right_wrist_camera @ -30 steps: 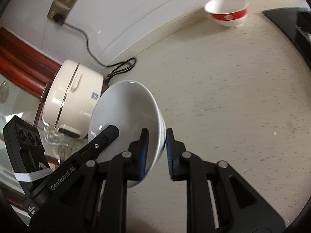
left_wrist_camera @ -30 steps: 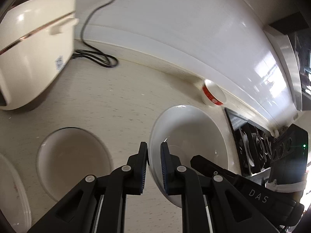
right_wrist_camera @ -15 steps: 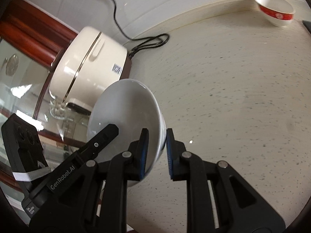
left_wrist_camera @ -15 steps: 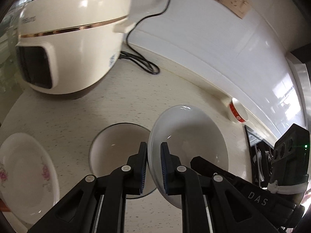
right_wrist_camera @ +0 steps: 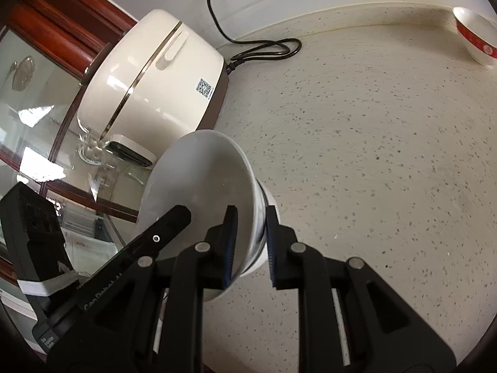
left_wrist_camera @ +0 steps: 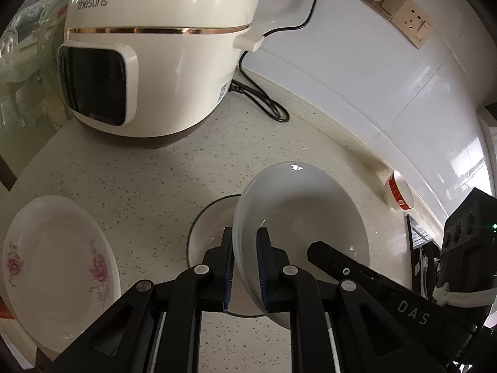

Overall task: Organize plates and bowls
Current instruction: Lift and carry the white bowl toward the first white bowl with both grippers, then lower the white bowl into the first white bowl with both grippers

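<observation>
White and glossy, the bowl (left_wrist_camera: 298,217) hangs tilted between your two grippers, above a second bowl (left_wrist_camera: 208,236) that sits on the speckled counter (left_wrist_camera: 149,180). Your left gripper (left_wrist_camera: 245,267) has its fingers closed on the bowl's near rim, one pad inside and one outside. Your right gripper (right_wrist_camera: 248,242) pinches the opposite rim of the same bowl (right_wrist_camera: 198,180) the same way, its blue pads pressed to either side of the wall. In the left wrist view the bowl below shows only as a crescent to the left of the held one; whether the two touch cannot be told. A plate (left_wrist_camera: 56,267) with pink flowers lies on the counter to the left, near the edge. Behind stands a cream rice cooker (left_wrist_camera: 155,52), its black cord (left_wrist_camera: 264,102) looping on the counter. A red-banded bowl (right_wrist_camera: 475,40) rests far off by the wall.
</observation>
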`<state>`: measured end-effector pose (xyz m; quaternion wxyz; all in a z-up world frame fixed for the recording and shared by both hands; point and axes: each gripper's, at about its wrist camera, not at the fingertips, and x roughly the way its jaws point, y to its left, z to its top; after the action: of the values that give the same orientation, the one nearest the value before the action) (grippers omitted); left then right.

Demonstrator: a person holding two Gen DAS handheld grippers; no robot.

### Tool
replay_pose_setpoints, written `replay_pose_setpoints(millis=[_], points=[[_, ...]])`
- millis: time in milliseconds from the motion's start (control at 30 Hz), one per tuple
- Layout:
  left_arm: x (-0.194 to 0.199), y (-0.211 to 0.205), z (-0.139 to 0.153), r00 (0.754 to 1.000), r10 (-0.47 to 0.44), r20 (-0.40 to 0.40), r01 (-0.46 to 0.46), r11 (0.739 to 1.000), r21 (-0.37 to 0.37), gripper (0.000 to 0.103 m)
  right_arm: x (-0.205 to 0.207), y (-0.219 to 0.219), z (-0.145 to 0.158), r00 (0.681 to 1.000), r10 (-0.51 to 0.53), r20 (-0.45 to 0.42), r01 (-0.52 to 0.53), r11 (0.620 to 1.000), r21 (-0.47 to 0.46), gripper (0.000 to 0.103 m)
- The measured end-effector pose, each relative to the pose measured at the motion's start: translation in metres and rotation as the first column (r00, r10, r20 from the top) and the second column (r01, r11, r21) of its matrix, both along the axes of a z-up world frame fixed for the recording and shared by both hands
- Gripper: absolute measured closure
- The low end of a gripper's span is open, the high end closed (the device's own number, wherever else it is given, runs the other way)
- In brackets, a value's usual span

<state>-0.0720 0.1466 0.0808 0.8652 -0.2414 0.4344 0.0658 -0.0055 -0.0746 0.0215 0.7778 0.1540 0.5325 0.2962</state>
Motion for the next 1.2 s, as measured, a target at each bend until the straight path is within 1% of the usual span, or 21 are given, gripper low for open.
replay_pose_setpoints(millis=[133,300,367,433,500,667,800,867,967,1100,1200], points=[[0.001,0.004,-0.006,1.000,0.010,-0.020,-0.011,1.000,-0.003,0.090,0.001,0.006,-0.008,1.000,0.016,-0.017,-0.016,1.000,-0.021,0.082],[0.001,0.005,-0.010,0.999,0.022,-0.035,-0.022,1.000,0.013,0.090,0.003,0.015,-0.004,0.999,0.040,0.019,-0.039,0.997,-0.063,0.082],[0.003,0.007,-0.012,0.999,0.027,-0.037,-0.026,1.000,0.014,0.090,0.002,0.021,-0.001,0.997,0.064,0.047,-0.059,0.993,-0.102,0.082],[0.001,0.009,-0.012,0.999,0.028,-0.040,-0.027,1.000,0.015,0.090,-0.001,0.031,0.003,0.990,0.102,0.093,-0.085,0.982,-0.169,0.082],[0.000,0.010,-0.014,0.998,0.028,-0.049,-0.027,0.999,0.016,0.090,-0.003,0.036,0.004,0.986,0.120,0.118,-0.094,0.974,-0.206,0.082],[-0.001,0.012,-0.018,0.997,0.028,-0.074,-0.027,1.000,0.017,0.090,-0.005,0.046,0.002,0.976,0.164,0.145,-0.122,0.957,-0.264,0.081],[-0.002,0.013,-0.017,0.998,0.027,-0.064,-0.026,0.999,0.020,0.090,-0.010,0.052,-0.001,0.966,0.195,0.171,-0.136,0.941,-0.309,0.079],[-0.001,0.013,-0.016,0.997,0.026,-0.068,-0.025,0.999,0.019,0.090,-0.011,0.053,-0.002,0.964,0.201,0.172,-0.140,0.939,-0.315,0.079],[-0.001,0.013,-0.014,0.997,0.030,-0.071,-0.028,0.999,0.028,0.090,-0.010,0.059,-0.002,0.959,0.230,0.164,-0.165,0.928,-0.335,0.075],[0.004,0.010,-0.015,0.997,0.027,-0.078,-0.024,0.999,0.047,0.090,-0.008,0.061,-0.003,0.958,0.239,0.161,-0.172,0.923,-0.345,0.076],[0.007,0.010,-0.017,0.996,0.026,-0.087,-0.022,0.999,0.049,0.090,-0.008,0.061,-0.002,0.960,0.242,0.140,-0.182,0.921,-0.345,0.076]])
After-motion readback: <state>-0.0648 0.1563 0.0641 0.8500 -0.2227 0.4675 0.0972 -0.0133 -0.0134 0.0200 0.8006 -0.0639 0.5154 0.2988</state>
